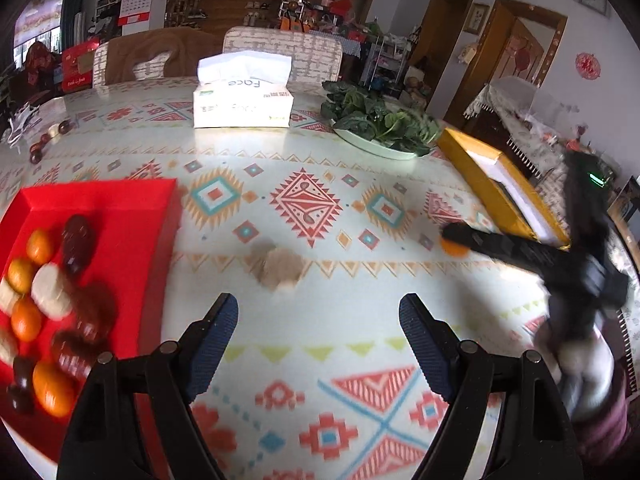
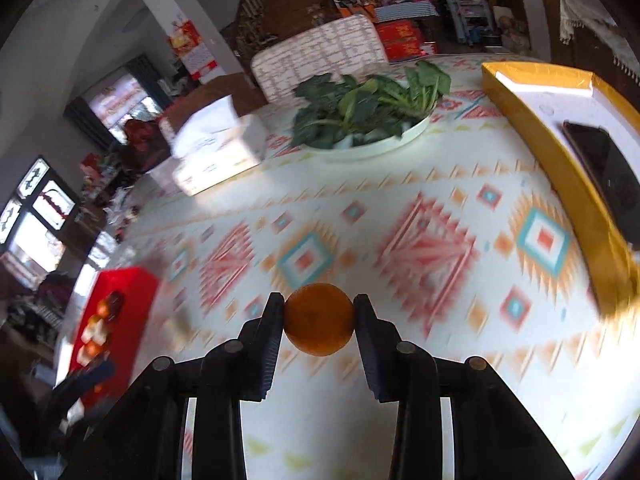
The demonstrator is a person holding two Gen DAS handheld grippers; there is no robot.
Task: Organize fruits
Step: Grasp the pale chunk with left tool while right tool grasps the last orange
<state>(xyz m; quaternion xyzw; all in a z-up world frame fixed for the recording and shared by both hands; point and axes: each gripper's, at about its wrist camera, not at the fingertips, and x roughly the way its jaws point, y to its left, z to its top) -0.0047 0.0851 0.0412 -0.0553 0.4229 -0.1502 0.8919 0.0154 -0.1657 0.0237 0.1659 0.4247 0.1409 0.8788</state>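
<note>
I have the right tongs clenched on an orange, one pad on each side at its widest part, above the counter. The left tongs stand released, nothing between the pads, over bare cloth just right of the red tray.

Step in hand, as I judge it: carry the orange to a tray.
- The red tray already holds oranges, dark fruits and pale ones; it is the likely target.
- Keep the squeeze steady. The orange is round and smooth, so it may roll out if the pads loosen during travel.
- Lower it into a free part of the tray, the far end, before letting go, so it does not bump the fruits already there.

Around the path:
- A pale brown fruit lies loose on the counter between the two tongs; it is blurred and I cannot name it. Pass above it.
- The left tongs sit beside the tray and may block the approach; move them aside first.
- The yellow tray with a dark phone lies to the right, and the greens plate and tissue box well beyond, all clear of the route.
</note>
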